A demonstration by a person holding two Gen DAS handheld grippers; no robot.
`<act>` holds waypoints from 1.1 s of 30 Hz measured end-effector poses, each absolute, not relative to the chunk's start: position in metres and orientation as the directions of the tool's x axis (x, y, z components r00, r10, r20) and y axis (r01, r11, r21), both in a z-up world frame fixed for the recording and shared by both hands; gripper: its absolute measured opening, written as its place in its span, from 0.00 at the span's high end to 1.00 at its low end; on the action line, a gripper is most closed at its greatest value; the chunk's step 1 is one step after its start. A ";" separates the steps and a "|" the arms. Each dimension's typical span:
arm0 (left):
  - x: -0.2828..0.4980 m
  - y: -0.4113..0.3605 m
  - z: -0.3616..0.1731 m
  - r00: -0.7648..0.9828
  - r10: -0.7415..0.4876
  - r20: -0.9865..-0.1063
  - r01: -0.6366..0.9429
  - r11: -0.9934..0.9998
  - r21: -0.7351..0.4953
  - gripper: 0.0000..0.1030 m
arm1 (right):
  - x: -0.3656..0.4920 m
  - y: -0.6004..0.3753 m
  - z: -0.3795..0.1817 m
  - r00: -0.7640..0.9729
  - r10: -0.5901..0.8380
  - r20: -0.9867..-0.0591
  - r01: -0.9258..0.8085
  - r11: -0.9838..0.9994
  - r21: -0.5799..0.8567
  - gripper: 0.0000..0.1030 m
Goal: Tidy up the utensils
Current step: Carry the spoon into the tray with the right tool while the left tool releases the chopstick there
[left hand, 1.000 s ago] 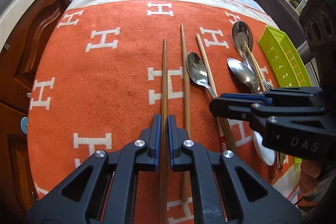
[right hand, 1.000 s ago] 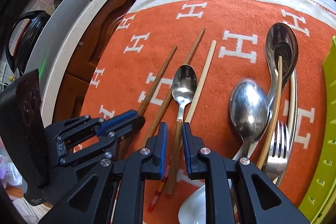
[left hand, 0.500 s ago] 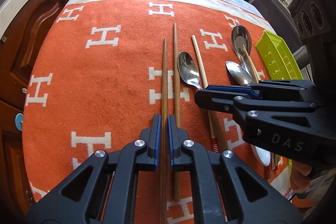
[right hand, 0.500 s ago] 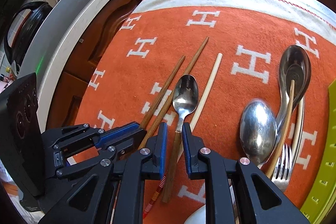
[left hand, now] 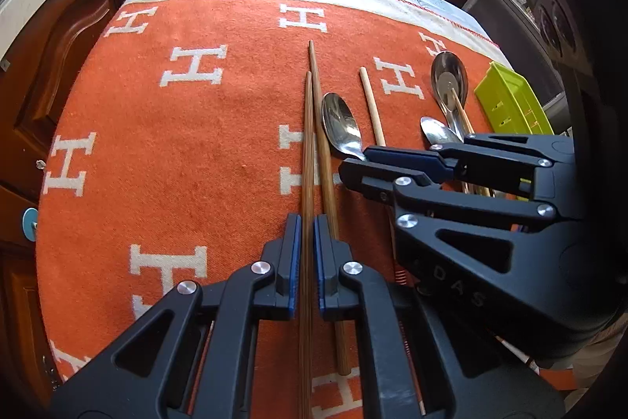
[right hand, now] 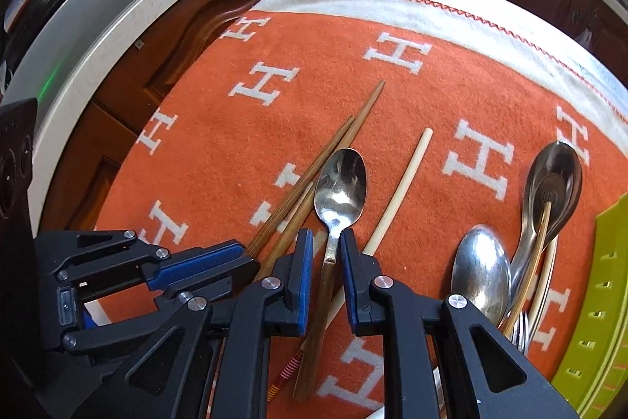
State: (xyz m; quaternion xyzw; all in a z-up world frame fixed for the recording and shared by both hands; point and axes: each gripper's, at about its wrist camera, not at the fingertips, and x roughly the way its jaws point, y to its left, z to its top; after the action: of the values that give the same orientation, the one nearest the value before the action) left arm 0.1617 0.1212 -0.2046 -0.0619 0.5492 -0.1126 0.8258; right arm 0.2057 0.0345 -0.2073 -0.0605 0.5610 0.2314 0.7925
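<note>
Gripping one dark chopstick (left hand: 307,152), the left gripper (left hand: 307,246) holds place while the right gripper (right hand: 326,262), clamped on the wooden-handled spoon (right hand: 340,183), has slid its neighbour chopstick (left hand: 321,128) alongside; beyond, the green tray (left hand: 510,101) shows nothing inside

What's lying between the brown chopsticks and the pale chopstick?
A metal spoon with a wooden handle lies between the brown chopsticks and the pale chopstick, clearest in the right wrist view.

Black claws (left hand: 307,254) – blue pads, "DAS" mark
</note>
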 end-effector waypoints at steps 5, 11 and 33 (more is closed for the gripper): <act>0.158 0.119 -0.204 0.387 -0.237 -0.891 0.096 0.972 -0.217 0.96 | 0.205 0.033 -0.206 0.273 0.270 -0.923 -0.425 0.895 0.135 0.94; 0.151 0.128 -0.196 0.383 -0.278 -0.881 0.047 0.958 -0.281 0.96 | 0.193 0.002 -0.189 0.275 0.358 -0.892 -0.370 0.896 0.246 0.95; 0.105 -0.027 -0.081 0.402 -0.440 -0.803 0.293 0.892 -0.343 0.96 | 0.079 -0.222 -0.122 0.482 0.265 -0.835 -0.046 0.959 0.278 0.94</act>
State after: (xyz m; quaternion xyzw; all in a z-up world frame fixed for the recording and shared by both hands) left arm 0.1055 -0.0275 -0.0808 -0.0734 0.5008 -0.2200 0.8339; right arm 0.0793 -0.2223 -0.1215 0.1094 0.5005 0.0912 0.8539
